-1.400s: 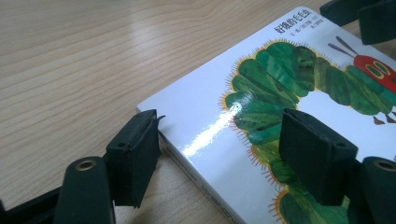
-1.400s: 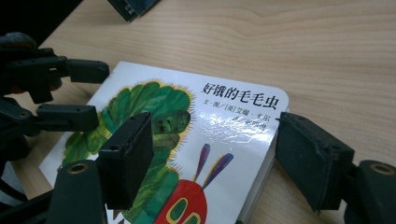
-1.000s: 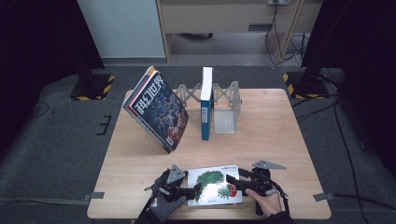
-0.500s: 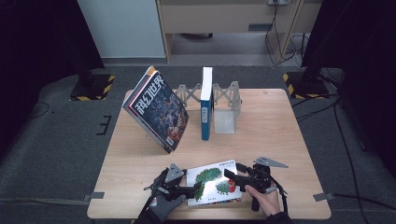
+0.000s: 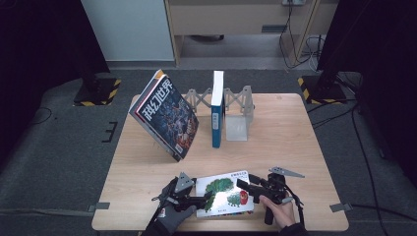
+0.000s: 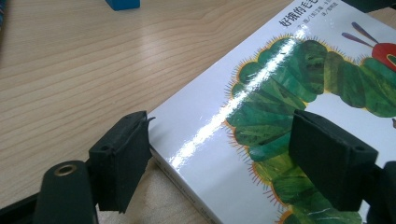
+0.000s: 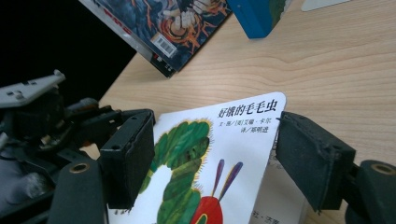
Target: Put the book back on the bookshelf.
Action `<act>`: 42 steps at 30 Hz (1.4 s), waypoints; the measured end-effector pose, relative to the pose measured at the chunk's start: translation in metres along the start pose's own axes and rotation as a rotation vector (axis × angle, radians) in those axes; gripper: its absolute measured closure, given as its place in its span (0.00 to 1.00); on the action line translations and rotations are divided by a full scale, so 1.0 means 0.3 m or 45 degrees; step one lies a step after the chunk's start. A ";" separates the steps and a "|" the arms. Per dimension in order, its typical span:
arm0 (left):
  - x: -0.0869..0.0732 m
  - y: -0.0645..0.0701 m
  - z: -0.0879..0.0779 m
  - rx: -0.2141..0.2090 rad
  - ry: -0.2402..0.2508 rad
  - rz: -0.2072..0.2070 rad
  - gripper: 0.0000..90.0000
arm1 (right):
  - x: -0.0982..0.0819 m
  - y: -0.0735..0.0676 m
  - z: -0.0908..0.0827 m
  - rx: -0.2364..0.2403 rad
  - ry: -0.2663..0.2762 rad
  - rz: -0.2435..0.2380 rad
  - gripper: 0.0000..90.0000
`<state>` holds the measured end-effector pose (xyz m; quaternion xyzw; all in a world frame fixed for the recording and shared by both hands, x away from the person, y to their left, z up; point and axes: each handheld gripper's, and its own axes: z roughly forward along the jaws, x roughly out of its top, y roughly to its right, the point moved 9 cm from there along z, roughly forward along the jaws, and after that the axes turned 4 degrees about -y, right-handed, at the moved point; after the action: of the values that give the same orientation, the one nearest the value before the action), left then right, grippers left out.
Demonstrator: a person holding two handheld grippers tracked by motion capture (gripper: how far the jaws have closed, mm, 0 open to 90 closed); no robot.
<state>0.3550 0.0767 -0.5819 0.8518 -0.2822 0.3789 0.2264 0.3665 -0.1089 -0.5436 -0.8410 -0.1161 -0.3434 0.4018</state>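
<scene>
- High view: the caterpillar picture book (image 5: 223, 194) lies flat at the bottom centre of the frame, close to the near edge of the surface (image 5: 275, 132). My left gripper (image 5: 204, 200) sits at its left edge and my right gripper (image 5: 243, 183) at its upper right corner. Higher up, a magazine (image 5: 167, 115) leans at centre left, and a blue book (image 5: 217, 108) stands upright against a folding rack (image 5: 238, 105). I judge this to be the step of taking hold of the picture book, probably to stand it with the others.
- Left gripper view: this shows what the high view cannot. The jaws stand wide and have just been opening. The book's near corner lies between them, with one pad just beside its edge at lower left and the other above the green cover at lower right. Neither presses on it.
- Right gripper view: here the jaws also stand apart, with the book's titled corner between them. I see no pad clamped on it. A paler sheet with print shows under that corner, which the other views do not show. The left gripper is at the left of the frame.
- Next move, as I judge it: slide one jaw under an edge, close across the book's thickness, then lift without letting the glossy cover slip.
</scene>
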 end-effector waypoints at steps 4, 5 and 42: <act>-0.001 0.000 0.000 0.008 -0.005 0.009 0.22 | -0.008 0.007 0.002 -0.005 -0.010 0.019 0.32; -0.001 0.000 0.001 0.009 -0.006 0.010 0.22 | -0.011 0.006 0.003 -0.015 -0.015 0.016 0.32; -0.021 0.024 0.007 0.054 -0.066 0.004 0.29 | -0.078 -0.049 0.090 -0.019 -0.232 -0.190 0.40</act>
<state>0.3480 0.0720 -0.5869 0.8655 -0.2812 0.3629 0.2001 0.3554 -0.0771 -0.5622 -0.8607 -0.2117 -0.2953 0.3567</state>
